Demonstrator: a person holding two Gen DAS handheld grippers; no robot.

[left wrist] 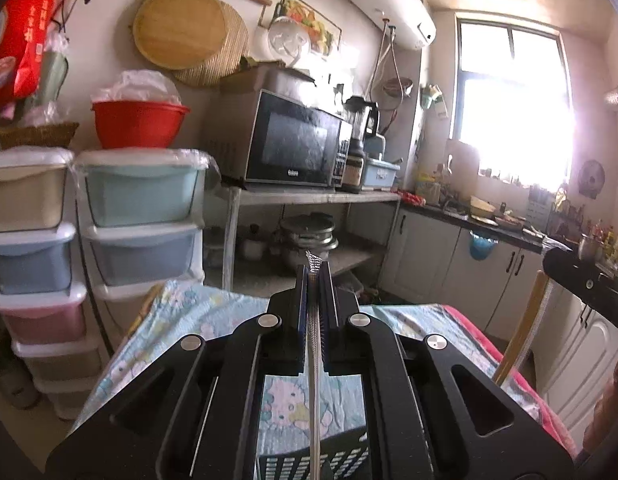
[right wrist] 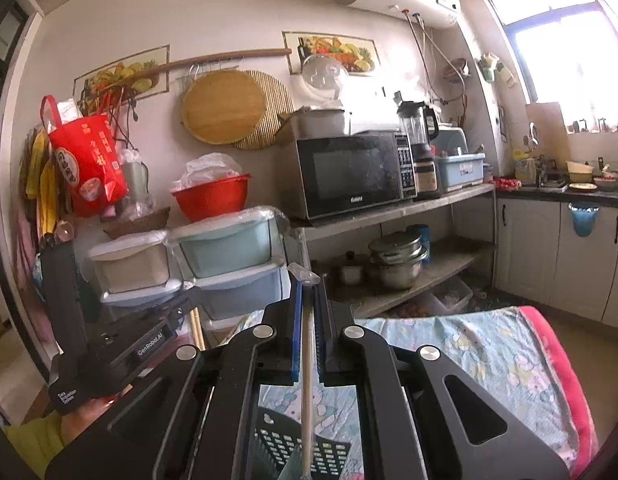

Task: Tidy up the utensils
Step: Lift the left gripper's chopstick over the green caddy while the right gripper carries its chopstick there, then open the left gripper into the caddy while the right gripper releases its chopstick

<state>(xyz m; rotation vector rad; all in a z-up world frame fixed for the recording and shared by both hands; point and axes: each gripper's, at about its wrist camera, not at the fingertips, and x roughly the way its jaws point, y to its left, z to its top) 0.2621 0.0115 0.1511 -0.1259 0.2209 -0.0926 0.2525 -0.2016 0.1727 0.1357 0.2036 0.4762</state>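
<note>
In the left wrist view my left gripper [left wrist: 313,276] is shut on a thin metal utensil [left wrist: 315,360] with a patterned end, which runs down between the fingers. Under it sits a black perforated basket [left wrist: 309,460]. In the right wrist view my right gripper [right wrist: 308,284] is shut on a pale wooden stick [right wrist: 307,380] in a clear wrapper, held over the same basket [right wrist: 293,448]. That stick [left wrist: 521,328] also shows at the right of the left wrist view. Both grippers hang side by side above the table's cartoon-print cloth [right wrist: 489,360].
A hand [right wrist: 89,412] holds the left gripper's housing [right wrist: 109,340]. Stacked plastic drawers [left wrist: 141,200] stand behind the table. A shelf rack with a microwave [left wrist: 297,144] and pots [left wrist: 305,236] is further back. White cabinets [left wrist: 449,260] line the right wall.
</note>
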